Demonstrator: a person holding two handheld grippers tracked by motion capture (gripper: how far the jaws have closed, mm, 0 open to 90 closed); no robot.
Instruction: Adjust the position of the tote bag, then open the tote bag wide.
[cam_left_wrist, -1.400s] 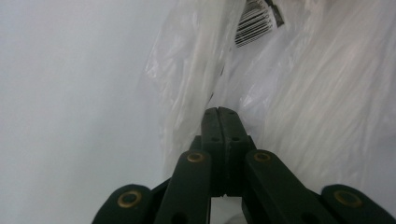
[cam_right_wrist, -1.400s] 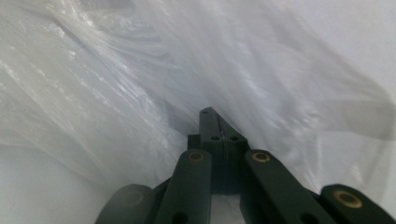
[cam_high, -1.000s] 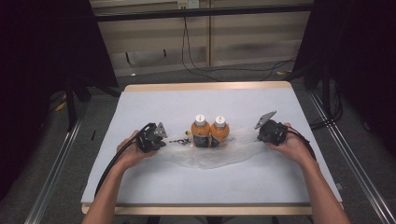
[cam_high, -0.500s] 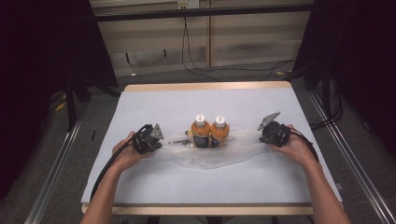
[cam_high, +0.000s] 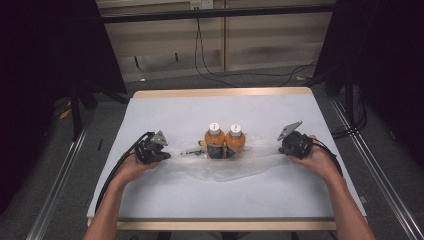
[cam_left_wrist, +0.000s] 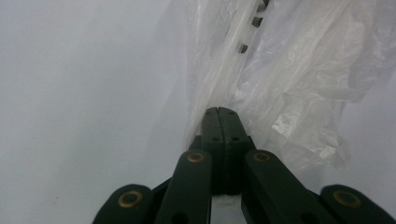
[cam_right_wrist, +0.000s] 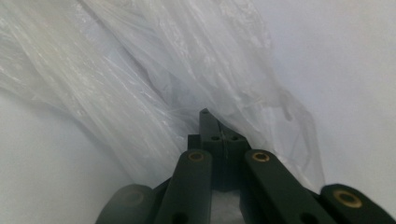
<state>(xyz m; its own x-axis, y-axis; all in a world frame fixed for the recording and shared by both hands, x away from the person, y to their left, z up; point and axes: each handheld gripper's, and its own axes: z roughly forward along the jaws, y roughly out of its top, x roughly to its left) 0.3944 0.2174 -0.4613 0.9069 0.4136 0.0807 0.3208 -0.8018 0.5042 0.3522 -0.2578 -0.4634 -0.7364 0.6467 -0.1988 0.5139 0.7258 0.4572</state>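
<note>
Bag (cam_high: 235, 165) of clear plastic holds 2 orange bottles (cam_high: 224, 141) upright.

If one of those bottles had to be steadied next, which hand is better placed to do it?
Probably the left: in the high view the left tool sits somewhat nearer the two orange bottles than the right tool. Both are clamped on the clear plastic bag, so one must let go.

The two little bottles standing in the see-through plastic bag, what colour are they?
Orange, with white caps and dark labels. The two bottles show best in the high view.
</note>
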